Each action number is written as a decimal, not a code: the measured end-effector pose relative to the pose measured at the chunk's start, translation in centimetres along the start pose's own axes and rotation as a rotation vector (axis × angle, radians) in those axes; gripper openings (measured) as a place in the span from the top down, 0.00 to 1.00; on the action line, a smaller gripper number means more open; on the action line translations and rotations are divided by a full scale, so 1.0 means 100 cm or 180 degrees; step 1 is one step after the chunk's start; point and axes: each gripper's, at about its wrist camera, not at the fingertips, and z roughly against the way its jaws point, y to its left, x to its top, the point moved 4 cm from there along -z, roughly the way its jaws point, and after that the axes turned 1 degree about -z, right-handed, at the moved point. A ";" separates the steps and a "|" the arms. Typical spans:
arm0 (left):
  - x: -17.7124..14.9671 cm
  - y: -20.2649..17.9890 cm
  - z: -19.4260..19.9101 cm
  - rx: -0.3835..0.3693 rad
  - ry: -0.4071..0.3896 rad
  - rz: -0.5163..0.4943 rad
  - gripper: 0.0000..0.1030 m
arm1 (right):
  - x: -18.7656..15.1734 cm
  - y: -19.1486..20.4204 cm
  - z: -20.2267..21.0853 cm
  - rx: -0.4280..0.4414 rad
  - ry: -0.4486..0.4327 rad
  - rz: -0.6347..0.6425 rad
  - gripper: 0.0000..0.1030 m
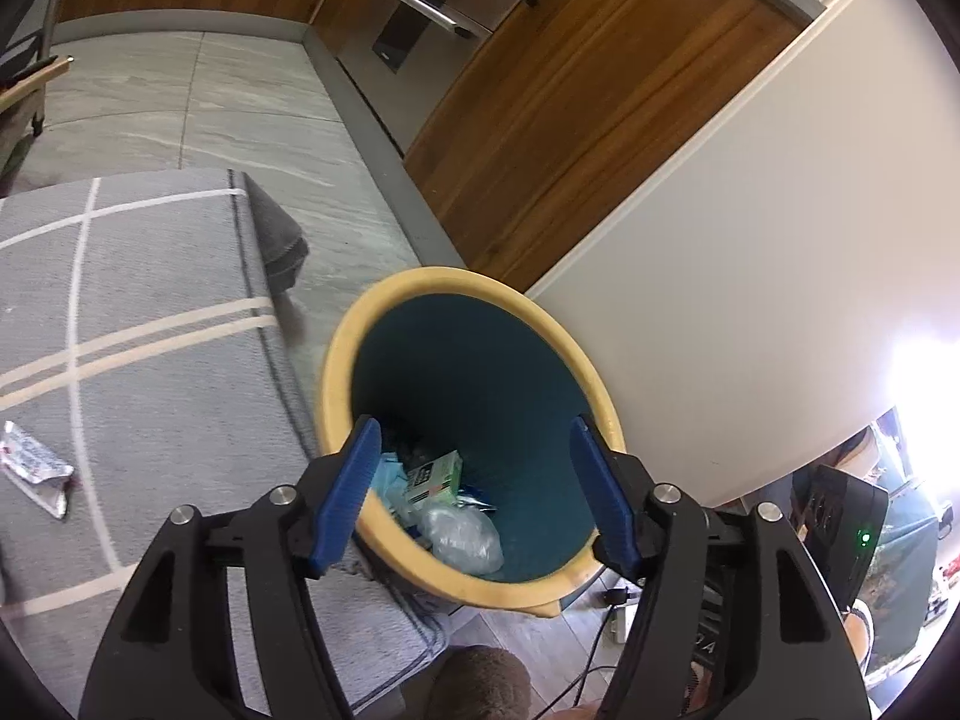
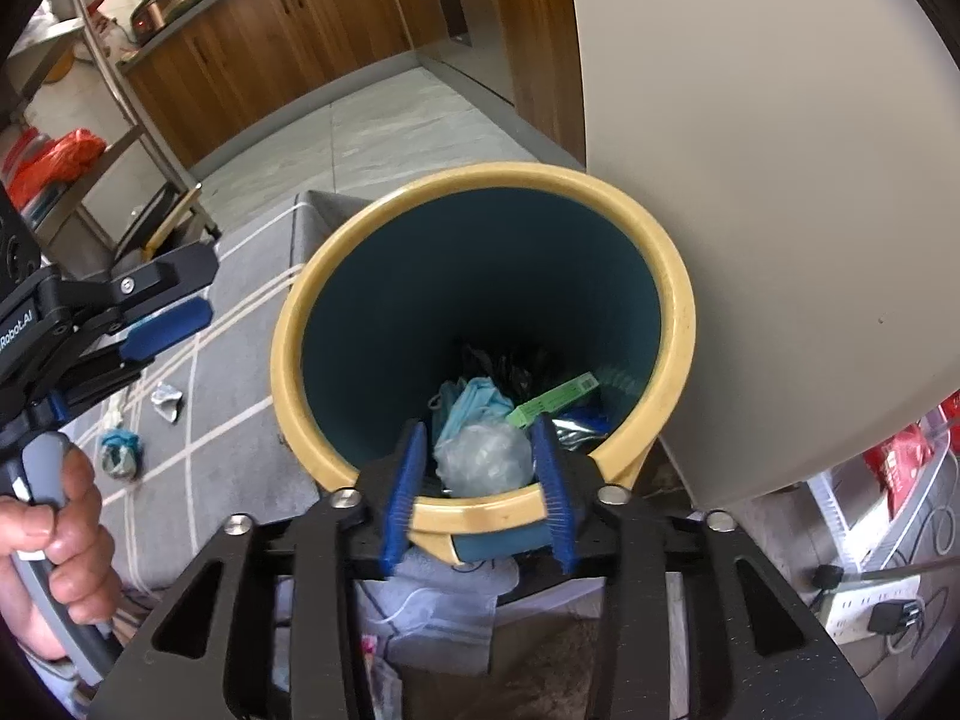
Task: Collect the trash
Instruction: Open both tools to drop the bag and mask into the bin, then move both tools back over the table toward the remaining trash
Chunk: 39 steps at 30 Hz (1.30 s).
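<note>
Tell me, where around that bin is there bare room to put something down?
Bare grey tiled floor lies between the striped grey rug and wooden cabinets. The rug's near side holds a crumpled silver wrapper. The yellow-rimmed teal bin bottom is crowded.
</note>
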 end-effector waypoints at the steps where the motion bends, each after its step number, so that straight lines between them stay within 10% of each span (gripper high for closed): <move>1: 0.001 0.002 0.003 0.0028 -0.0016 0.0003 0.35 | 0.001 0.000 0.001 -0.0016 -0.0029 0.0001 0.41; 19: 0.006 0.042 0.060 0.0669 -0.0139 -0.0188 0.25 | 0.019 0.025 0.024 0.0139 -0.0488 -0.0085 0.36; 39: -0.025 0.163 0.147 0.1452 -0.0295 0.0491 0.22 | 0.019 0.131 0.007 0.0571 -0.0329 0.0423 0.25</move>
